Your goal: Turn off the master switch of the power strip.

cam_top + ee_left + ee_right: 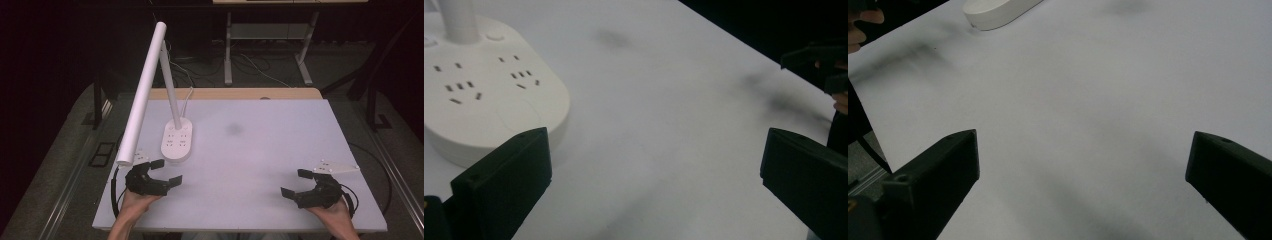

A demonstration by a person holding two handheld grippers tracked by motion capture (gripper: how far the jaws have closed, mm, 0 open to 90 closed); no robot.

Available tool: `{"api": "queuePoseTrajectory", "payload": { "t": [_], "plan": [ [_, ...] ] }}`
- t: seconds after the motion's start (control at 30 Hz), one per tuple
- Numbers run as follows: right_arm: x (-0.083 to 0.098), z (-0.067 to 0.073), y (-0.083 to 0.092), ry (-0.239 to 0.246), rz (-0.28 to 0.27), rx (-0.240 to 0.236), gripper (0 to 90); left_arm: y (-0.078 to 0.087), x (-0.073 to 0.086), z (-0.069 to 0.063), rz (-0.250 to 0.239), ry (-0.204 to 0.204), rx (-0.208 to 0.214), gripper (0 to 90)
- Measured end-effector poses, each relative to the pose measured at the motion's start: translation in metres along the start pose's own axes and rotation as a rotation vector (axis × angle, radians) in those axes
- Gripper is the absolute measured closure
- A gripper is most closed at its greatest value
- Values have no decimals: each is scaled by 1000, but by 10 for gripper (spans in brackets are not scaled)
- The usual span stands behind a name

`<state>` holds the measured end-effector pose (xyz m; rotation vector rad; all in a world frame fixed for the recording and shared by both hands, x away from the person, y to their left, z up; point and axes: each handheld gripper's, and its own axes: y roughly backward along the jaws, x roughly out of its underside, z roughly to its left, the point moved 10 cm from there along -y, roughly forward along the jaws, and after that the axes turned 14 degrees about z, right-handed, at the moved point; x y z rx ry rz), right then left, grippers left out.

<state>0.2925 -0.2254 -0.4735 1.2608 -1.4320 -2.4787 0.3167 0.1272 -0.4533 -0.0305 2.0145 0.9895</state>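
A white desk lamp stands at the table's left, and its oval base [177, 141] carries several power sockets. Its long white tube head [142, 92] slants down toward the near left. My left gripper [169, 171] is open just in front of the base, with nothing between its jaws. In the left gripper view the base [489, 95] lies close at the upper left of my open left gripper [654, 165]. My right gripper [292, 182] is open over bare table at the near right. In the right gripper view my right gripper [1080, 165] is empty, and the base [998, 12] is far off.
The white table top [260, 150] has a faint dark smudge [234, 129] near its middle. A wooden strip [235, 93] runs along its far edge. Beyond it are another desk's metal legs [228, 55] and cables on the floor. The lamp's cord [189, 97] trails off the back.
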Motion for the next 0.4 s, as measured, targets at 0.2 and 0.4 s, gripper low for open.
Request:
{"api": "queuePoseTrajectory", "payload": {
  "t": [0.2, 0.4],
  "plan": [
    [0, 1, 1, -3, 0, -3, 2, -6, 10, -10, 28, -31, 11, 0],
    [1, 3, 1, -2, -2, -6, 2, -12, 16, -16, 65, -69, 14, 0]
  ]
}}
